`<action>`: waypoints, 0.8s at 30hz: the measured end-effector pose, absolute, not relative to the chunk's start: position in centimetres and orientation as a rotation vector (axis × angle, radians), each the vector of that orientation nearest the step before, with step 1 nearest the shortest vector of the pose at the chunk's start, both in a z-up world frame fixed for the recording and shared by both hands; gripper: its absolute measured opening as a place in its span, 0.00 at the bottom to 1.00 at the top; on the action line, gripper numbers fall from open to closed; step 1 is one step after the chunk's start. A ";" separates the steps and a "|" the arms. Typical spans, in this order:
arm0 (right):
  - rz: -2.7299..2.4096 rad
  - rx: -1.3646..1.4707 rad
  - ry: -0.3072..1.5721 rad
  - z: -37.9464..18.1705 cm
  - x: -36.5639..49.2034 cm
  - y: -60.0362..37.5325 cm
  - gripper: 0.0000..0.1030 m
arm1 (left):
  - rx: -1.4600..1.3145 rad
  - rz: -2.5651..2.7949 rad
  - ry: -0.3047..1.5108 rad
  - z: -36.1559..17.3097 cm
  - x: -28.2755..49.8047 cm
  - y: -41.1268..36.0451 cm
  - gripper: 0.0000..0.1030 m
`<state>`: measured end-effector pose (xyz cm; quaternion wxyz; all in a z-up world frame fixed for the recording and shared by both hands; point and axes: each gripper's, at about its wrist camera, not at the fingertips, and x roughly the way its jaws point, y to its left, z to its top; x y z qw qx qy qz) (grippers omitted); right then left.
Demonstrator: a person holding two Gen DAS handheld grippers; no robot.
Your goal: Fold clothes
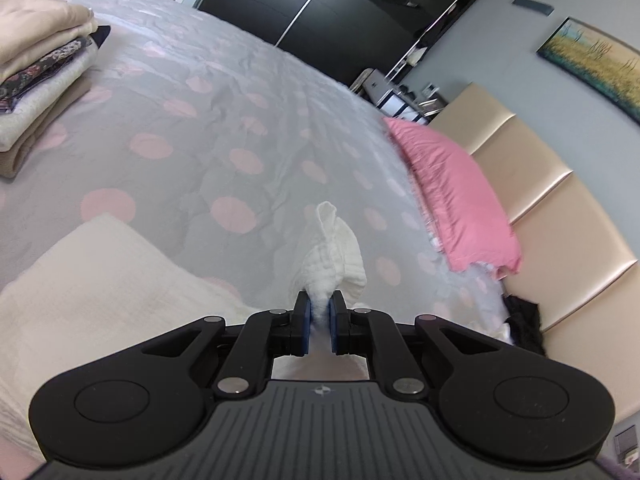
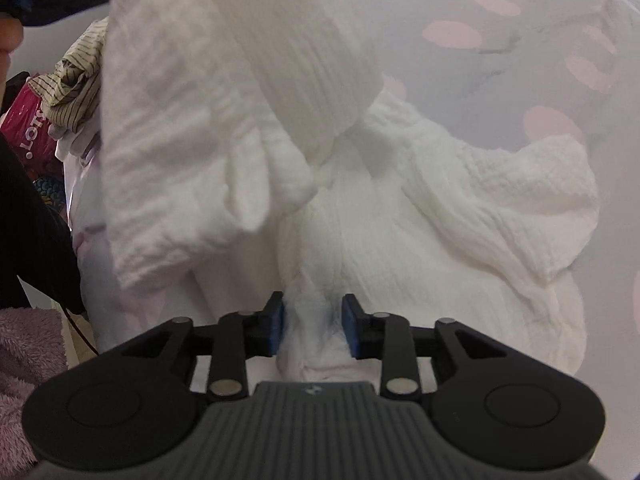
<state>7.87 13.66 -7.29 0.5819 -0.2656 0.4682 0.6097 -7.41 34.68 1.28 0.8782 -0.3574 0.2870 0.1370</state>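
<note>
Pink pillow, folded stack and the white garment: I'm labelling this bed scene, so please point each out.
pink pillow [image 1: 456,192], left wrist view, middle of its top face.
folded stack [image 1: 40,64], left wrist view, side of the layers.
white garment [image 1: 334,252], left wrist view, bunched part above the pads.

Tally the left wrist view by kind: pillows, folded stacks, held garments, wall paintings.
Pink pillow: 1
Stack of folded clothes: 1
White garment in left tongs: 1
Wall painting: 1
Total: 4
</note>
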 end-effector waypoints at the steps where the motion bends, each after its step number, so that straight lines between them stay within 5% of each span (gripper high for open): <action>1: 1.412 -0.602 1.083 -6.7 8.5 13.4 0.41 | -0.743 0.288 0.605 1.1 -7.3 34.7 0.07; 6: 1.253 -0.416 1.046 -4.4 13.7 11.7 0.45 | -0.731 0.298 0.628 0.6 -7.0 34.9 0.07; 9: 1.102 -0.322 1.036 -4.6 16.7 11.5 0.56 | -0.736 0.298 0.634 0.3 -7.0 35.2 0.07; 24: 0.886 -0.110 1.081 -8.4 23.2 14.8 0.54 | -0.744 0.275 0.659 -0.6 -6.9 35.7 0.07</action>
